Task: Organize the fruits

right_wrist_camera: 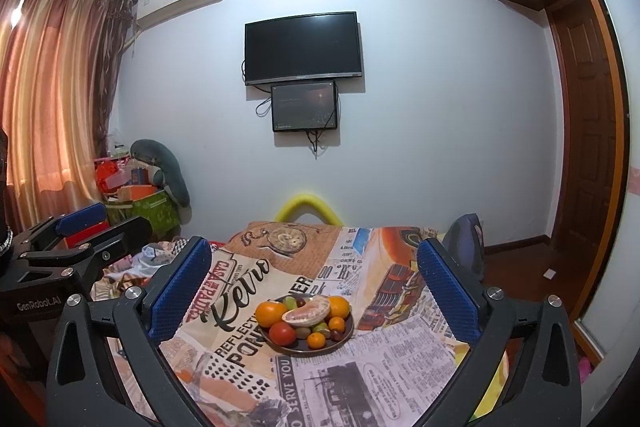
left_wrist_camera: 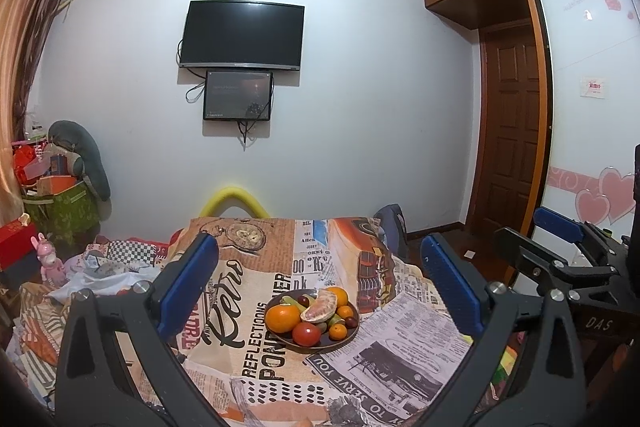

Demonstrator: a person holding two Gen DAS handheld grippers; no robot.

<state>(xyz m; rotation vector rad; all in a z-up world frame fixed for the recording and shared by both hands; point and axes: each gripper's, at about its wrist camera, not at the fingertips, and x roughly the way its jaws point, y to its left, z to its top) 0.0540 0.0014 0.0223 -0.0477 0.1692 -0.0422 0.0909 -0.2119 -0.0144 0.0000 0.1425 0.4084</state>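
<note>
Both tongs, left tongs (left_wrist_camera: 320, 287) and right tongs (right_wrist_camera: 314, 291), hang spread and empty. The heaped plate (right_wrist_camera: 320, 350) (probably shallow) could spill its orange (right_wrist_camera: 271, 313) if nudged.

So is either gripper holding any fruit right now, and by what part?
Nothing is held. The left gripper and right gripper are both open, short of the fruit plate.

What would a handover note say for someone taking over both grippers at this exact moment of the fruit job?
Left gripper: open, empty, held above the near table edge.
Right gripper: open, empty, level beside it.
Fruit: all piled on the round dark plate on the newspaper-print tablecloth: big orange, red tomato, peeled pinkish citrus piece, small mandarins, green and dark grapes.
Done: nothing visibly taken off the plate.
Left: all the sorting; no destination container in view.
</note>
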